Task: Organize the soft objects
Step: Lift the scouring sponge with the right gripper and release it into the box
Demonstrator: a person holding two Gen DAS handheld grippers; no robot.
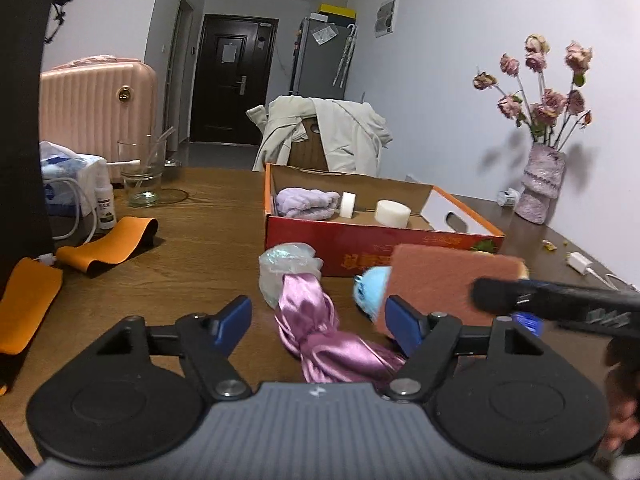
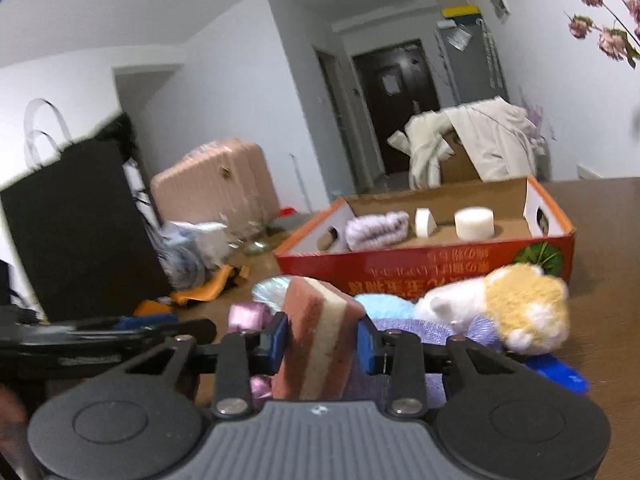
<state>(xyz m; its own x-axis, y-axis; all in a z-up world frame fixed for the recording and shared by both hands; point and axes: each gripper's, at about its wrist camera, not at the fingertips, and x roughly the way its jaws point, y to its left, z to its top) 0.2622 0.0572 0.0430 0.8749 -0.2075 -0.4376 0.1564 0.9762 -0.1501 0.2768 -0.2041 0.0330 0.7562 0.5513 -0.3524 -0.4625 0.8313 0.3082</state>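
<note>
A pink satin cloth (image 1: 312,336) lies bunched on the wooden table (image 1: 208,216), between the fingers of my left gripper (image 1: 320,324), which is open; the pads stand clear of it. My right gripper (image 2: 320,342) is shut on a pink-and-cream sponge (image 2: 320,340), held on edge above the table. The left wrist view shows that sponge (image 1: 448,280) to the right. Beyond stands a red cardboard box (image 1: 360,240) holding a lilac towel (image 1: 308,202) and two white foam pieces (image 1: 393,213). A yellow-white plush toy (image 2: 520,308), a pale blue fluffy thing (image 1: 372,288) and a crinkled plastic cap (image 1: 284,264) lie before the box.
At the table's left are orange bands (image 1: 112,244), a glass (image 1: 142,176), a spray bottle (image 1: 106,208) and a black bag (image 2: 80,220). A vase of dried roses (image 1: 542,184) and a white charger (image 1: 580,262) are at the right. Behind the box is a chair with a coat (image 1: 328,132).
</note>
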